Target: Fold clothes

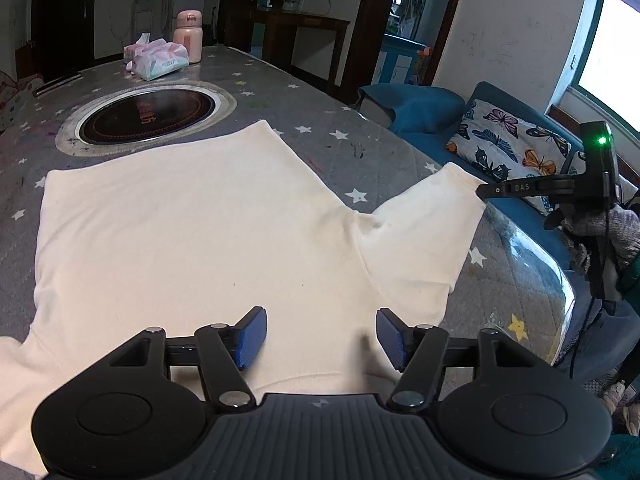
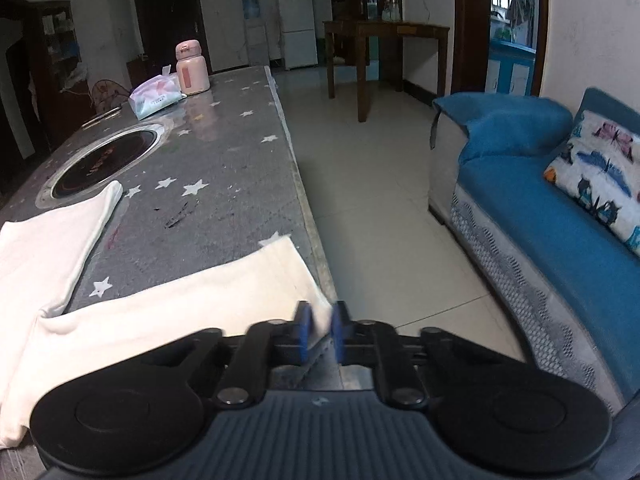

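Note:
A white T-shirt (image 1: 192, 232) lies flat on the grey star-patterned table (image 1: 360, 148). My left gripper (image 1: 322, 336) hovers open over the shirt's near edge by the collar, its blue pads wide apart with nothing gripped. The shirt's right sleeve (image 1: 420, 240) stretches toward the table's right edge. In the left wrist view the right gripper (image 1: 482, 192) meets the cuff, carried by a gloved hand (image 1: 600, 232). In the right wrist view my right gripper (image 2: 319, 328) is shut on the sleeve (image 2: 180, 312) at its cuff corner, white cloth pinched between the pads.
A round black cooktop (image 1: 148, 114) is set into the table beyond the shirt. A tissue pack (image 1: 160, 60) and a pink bottle (image 1: 189, 36) stand at the far end. A blue sofa (image 2: 540, 208) with a butterfly cushion (image 1: 508, 140) sits across a tiled gap on the right.

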A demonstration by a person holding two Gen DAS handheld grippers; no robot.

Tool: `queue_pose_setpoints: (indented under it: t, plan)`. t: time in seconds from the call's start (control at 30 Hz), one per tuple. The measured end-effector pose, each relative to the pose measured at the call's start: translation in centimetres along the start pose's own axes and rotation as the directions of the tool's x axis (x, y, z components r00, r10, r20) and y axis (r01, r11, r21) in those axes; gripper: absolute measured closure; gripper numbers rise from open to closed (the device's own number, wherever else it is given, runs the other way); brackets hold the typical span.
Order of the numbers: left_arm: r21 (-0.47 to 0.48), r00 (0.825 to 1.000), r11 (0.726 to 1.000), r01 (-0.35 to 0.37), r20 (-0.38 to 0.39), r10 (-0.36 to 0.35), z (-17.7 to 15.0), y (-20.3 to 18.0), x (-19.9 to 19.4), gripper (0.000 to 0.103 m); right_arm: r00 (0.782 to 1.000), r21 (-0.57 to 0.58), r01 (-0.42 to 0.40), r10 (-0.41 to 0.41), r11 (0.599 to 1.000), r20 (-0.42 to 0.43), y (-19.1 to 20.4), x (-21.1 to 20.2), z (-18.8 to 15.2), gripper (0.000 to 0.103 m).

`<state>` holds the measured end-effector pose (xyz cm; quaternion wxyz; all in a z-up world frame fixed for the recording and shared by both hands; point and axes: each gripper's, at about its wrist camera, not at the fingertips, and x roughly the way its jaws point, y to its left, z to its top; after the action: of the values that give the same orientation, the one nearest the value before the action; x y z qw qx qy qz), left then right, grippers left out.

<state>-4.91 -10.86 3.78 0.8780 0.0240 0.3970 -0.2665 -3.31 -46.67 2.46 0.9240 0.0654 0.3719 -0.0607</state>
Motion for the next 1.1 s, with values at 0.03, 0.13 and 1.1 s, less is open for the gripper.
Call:
queue_pose_setpoints:
  t: [0.03, 0.13, 1.1]
  plan:
    - [0.0, 1.0, 1.0, -0.001, 0.0, 0.001, 0.1, -0.1, 0.1, 0.038, 1.0, -0.006, -0.007, 0.007, 1.0, 0.008, 0.2, -0.4, 0.1, 0.098]
    - [0.002, 1.0, 1.0, -0.004, -0.005, 0.004, 0.3, -0.3, 0.5, 0.038, 0.998, -0.02, -0.046, 0.047, 0.999, 0.044, 0.8, -2.1, 0.8, 0.098]
    - [-0.127, 0.99, 0.987, -0.103, 0.08, 0.114, -3.1, 6.1, -4.7, 0.035, 0.765, -0.476, -0.603, 0.634, 0.641, -0.116, 27.7, -10.5, 5.4, 0.099]
